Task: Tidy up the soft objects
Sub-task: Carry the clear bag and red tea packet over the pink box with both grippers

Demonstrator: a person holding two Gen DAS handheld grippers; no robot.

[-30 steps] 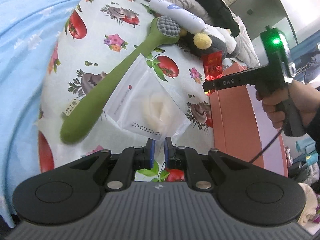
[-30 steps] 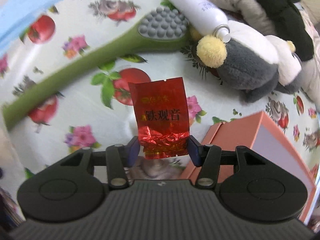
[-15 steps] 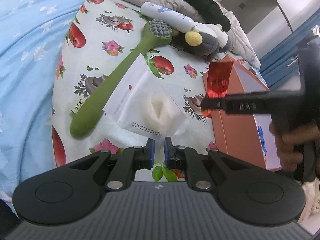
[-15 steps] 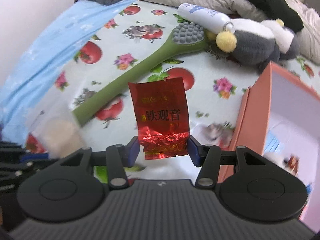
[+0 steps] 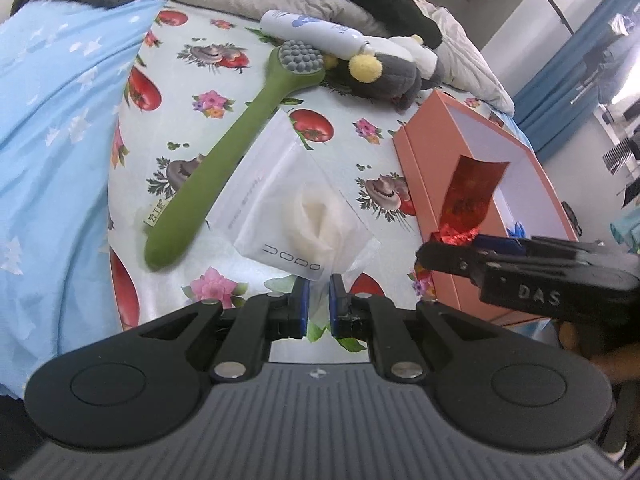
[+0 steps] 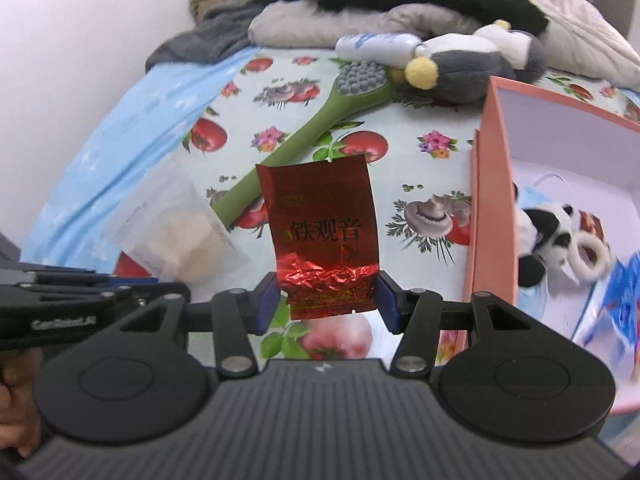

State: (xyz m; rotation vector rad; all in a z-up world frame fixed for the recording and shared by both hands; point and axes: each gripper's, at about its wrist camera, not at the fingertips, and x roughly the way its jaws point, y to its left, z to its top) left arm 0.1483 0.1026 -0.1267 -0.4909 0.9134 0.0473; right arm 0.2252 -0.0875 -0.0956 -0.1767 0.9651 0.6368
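The shiny red foil tea packet (image 6: 323, 236) stands up between the two blue pads of the right gripper (image 6: 326, 300), which pinch its crinkled bottom. It is held in the air just beside the open orange cardboard box (image 6: 490, 184). Inside the box lie a small black-and-white panda toy (image 6: 548, 228) and some blue things. The left gripper (image 5: 318, 304) is pressed nearly together on a corner of the clear plastic bag with a cream pad inside (image 5: 296, 216). This bag lies beside the long green massage stick (image 5: 224, 172) on the flowery cloth (image 5: 168, 132).
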